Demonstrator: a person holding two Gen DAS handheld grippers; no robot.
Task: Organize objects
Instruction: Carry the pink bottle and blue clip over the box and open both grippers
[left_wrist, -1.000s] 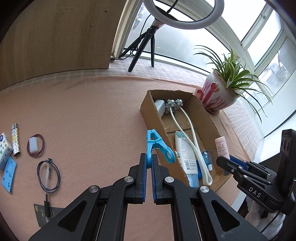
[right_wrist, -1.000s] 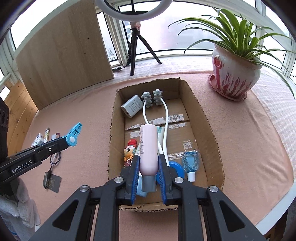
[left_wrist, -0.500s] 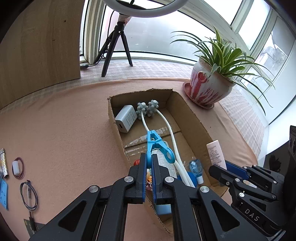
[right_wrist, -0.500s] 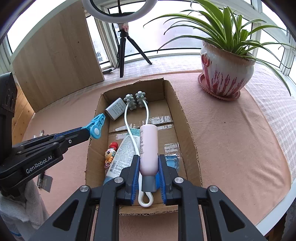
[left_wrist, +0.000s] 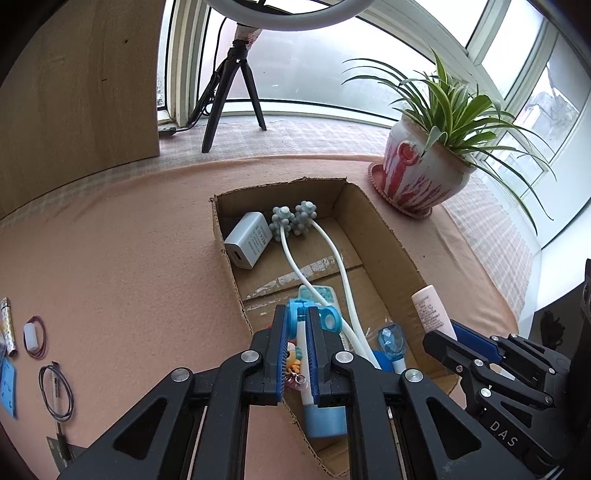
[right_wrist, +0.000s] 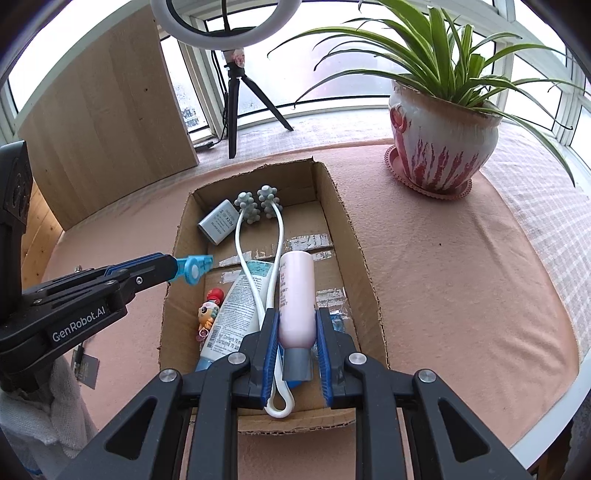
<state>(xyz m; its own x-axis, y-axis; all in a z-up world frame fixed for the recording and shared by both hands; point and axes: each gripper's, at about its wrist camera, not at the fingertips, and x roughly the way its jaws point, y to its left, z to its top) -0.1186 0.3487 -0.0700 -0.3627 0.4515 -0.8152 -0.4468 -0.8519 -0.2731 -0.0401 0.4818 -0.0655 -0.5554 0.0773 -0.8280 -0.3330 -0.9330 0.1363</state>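
A: Where does the blue clip (left_wrist: 300, 314) sit right now?

B: Between the tips of the left gripper (left_wrist: 297, 332), over the near left part of the cardboard box (left_wrist: 384, 236). The jaws are opening, and the pads already look clear of the clip's thin body, so I judge it is being let go into the box.

A: And the other hand?

B: The right gripper (right_wrist: 297, 328) is clamped on the pink bottle (right_wrist: 296, 291), grey cap towards the palm, the far end pointing ahead over the box floor. Those jaws are starting to open too, though the pads look pressed to the bottle's sides.

A: How should the release go?

B: Part the left jaws fully before pulling back, so the clip falls straight down rather than catching on a pad. Below the tips lie a small cartoon keychain (left_wrist: 293, 360) and a white tube with a blue cap (left_wrist: 321, 406); the clip should land on or beside them, inside the wall.

A: Any risk?

B: The left wall of the box is just beside that gripper, so a sideways drag could flick the clip out onto the pink cloth (left_wrist: 129, 266). For the bottle, I'd lower it near the white looped massager (right_wrist: 275, 266) first, because a round bottle rolls.
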